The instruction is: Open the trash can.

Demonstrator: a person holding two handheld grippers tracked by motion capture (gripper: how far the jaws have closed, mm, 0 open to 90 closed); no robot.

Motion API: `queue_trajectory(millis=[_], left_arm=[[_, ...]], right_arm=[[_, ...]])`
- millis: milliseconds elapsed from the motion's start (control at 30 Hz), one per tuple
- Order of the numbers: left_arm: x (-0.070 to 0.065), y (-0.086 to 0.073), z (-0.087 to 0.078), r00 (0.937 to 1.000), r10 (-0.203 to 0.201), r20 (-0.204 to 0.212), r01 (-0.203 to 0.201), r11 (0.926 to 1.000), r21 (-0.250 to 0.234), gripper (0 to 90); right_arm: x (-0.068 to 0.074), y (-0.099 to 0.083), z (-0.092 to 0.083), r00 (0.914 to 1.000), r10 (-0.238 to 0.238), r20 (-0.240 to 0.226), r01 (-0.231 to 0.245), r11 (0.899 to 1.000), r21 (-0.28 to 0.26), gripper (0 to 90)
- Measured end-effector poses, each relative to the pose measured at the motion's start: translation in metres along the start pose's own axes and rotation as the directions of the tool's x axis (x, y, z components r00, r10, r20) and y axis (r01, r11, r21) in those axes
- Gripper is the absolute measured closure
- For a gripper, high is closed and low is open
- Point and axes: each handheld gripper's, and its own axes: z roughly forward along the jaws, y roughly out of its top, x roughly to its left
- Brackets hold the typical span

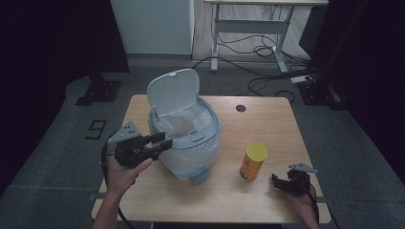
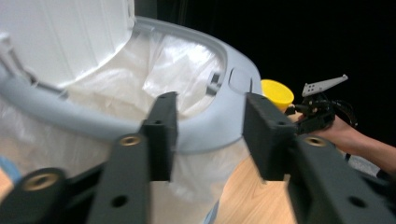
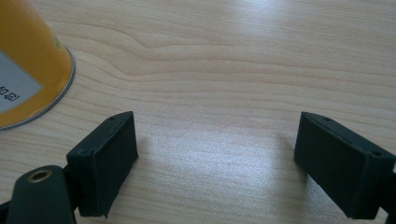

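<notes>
The left claw [image 1: 160, 143], held level in a raised hand near the tabletop's [image 1: 267, 119] left edge, points at the bin [image 1: 188, 138], jaws apart, nothing between. The right claw [image 1: 282, 183] rests near the front right corner, jaws wide apart, beside the yellow can [image 1: 253, 161].

Your bin [image 1: 184, 138] is pale blue-grey, white lid [image 1: 172, 90], clear liner. Can [image 1: 252, 161] is yellow-orange with a yellow cap and white label. Desk [image 1: 267, 119] is light woodgrain. Both jaws black.
</notes>
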Motion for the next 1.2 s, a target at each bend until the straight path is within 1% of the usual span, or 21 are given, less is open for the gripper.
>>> queue_trajectory(millis=[33, 67, 100, 133, 167, 300, 500, 633, 767, 900, 1033, 1200], left_arm=[[0.002, -0.002, -0.001, 1.0000, -0.003, 0.000, 0.003, 1.0000, 0.005, 50.8], [0.003, -0.004, -0.002, 1.0000, -0.003, -0.009, 0.003, 0.9999, 0.009, 50.8], [0.004, -0.007, -0.003, 0.9998, -0.003, -0.018, 0.003, 0.9999, 0.013, 44.8], [0.005, -0.009, -0.003, 0.9997, -0.002, -0.025, 0.002, 0.9999, 0.017, 42.7], [0.007, -0.012, -0.004, 0.9995, -0.001, -0.033, 0.002, 0.9998, 0.018, 42.7], [0.012, -0.024, -0.005, 0.9975, 0.012, -0.069, -0.010, 0.9995, 0.030, 35.4], [0.022, -0.047, -0.001, 0.9944, -0.003, -0.106, 0.007, 0.9992, 0.040, 34.9], [0.029, -0.063, 0.005, 0.9936, -0.018, -0.112, 0.024, 0.9984, 0.050, 35.0], [0.035, -0.078, 0.014, 0.9927, -0.018, -0.119, 0.028, 0.9964, 0.080, 34.7], [0.041, -0.092, 0.023, 0.9917, -0.032, -0.125, 0.044, 0.9945, 0.095, 34.6], [0.047, -0.104, 0.030, 0.9899, -0.047, -0.134, 0.061, 0.9928, 0.103, 34.7], [0.050, -0.113, 0.035, 0.9872, -0.054, -0.150, 0.072, 0.9904, 0.117, 35.3]], right_arm=[[0.000, 0.000, 0.000, 1.0000, 0.000, 0.000, 0.000, 1.000, 0.000, 12.6], [0.000, 0.000, 0.000, 1.0000, 0.000, 0.000, 0.000, 1.000, 0.000, 12.6], [0.000, 0.000, 0.000, 1.0000, 0.000, 0.000, 0.000, 1.000, 0.000, 12.6], [0.000, 0.000, 0.000, 1.0000, 0.000, 0.001, 0.000, 1.000, 0.000, 12.6], [0.000, 0.000, 0.000, 1.0000, 0.000, 0.001, 0.000, 1.000, 0.000, 12.6], [0.000, 0.000, 0.000, 1.0000, 0.000, 0.000, 0.000, 1.000, 0.000, 12.6], [0.000, 0.000, 0.000, 1.0000, -0.001, 0.000, 0.001, 1.000, 0.000, 12.6], [0.000, 0.000, 0.000, 1.0000, -0.002, 0.001, 0.002, 1.000, 0.000, 12.6], [0.000, 0.000, 0.000, 1.0000, -0.001, 0.000, 0.001, 1.000, 0.000, 12.6], [0.000, 0.000, 0.000, 1.0000, -0.002, 0.000, 0.002, 1.000, 0.000, 12.6], [0.000, 0.000, 0.000, 1.0000, -0.002, 0.000, 0.002, 1.000, 0.000, 12.6], [0.000, 0.000, 0.000, 1.0000, -0.002, 0.000, 0.002, 1.000, 0.000, 12.6]])
